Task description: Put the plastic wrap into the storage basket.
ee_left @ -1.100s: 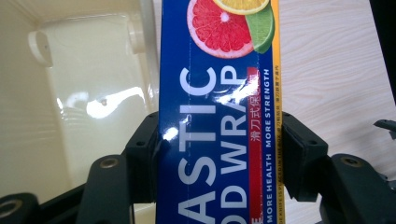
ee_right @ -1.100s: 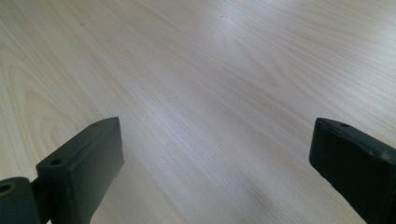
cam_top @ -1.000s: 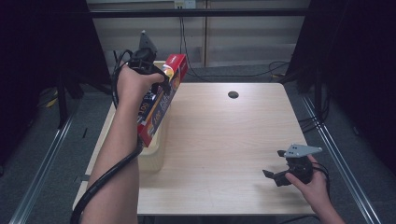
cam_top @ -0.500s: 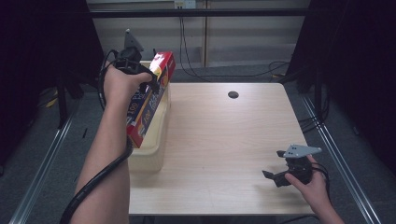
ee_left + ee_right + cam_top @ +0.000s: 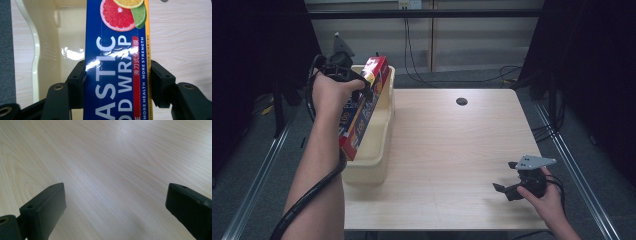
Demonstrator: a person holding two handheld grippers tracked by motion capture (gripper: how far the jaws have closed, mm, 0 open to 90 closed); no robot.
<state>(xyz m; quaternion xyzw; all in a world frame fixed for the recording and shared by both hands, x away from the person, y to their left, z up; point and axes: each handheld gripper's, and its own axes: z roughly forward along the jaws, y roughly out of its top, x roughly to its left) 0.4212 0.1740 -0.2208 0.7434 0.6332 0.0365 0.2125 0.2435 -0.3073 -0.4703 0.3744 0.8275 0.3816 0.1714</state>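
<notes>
A long blue and red box of plastic food wrap (image 5: pixel 362 107) hangs tilted over the cream plastic bin (image 5: pixel 379 150) at the table's left edge. My left gripper (image 5: pixel 354 82) is shut on the box near its upper end. In the left gripper view the box (image 5: pixel 117 62) runs up between the two black pads (image 5: pixel 76 82), which press on both its sides, with the bin's inside (image 5: pixel 67 37) beneath. My right gripper (image 5: pixel 508 190) rests low over the table's front right, open with bare wood between its pads (image 5: pixel 47 205).
The light wooden table (image 5: pixel 452 150) has a small dark round hole (image 5: pixel 461 101) near its far edge. Metal rails run along both sides on the grey floor, and cables lie behind the table.
My left hand has carried the box leftward, from above the bin's right wall to over its inside. The right gripper has stayed still.
</notes>
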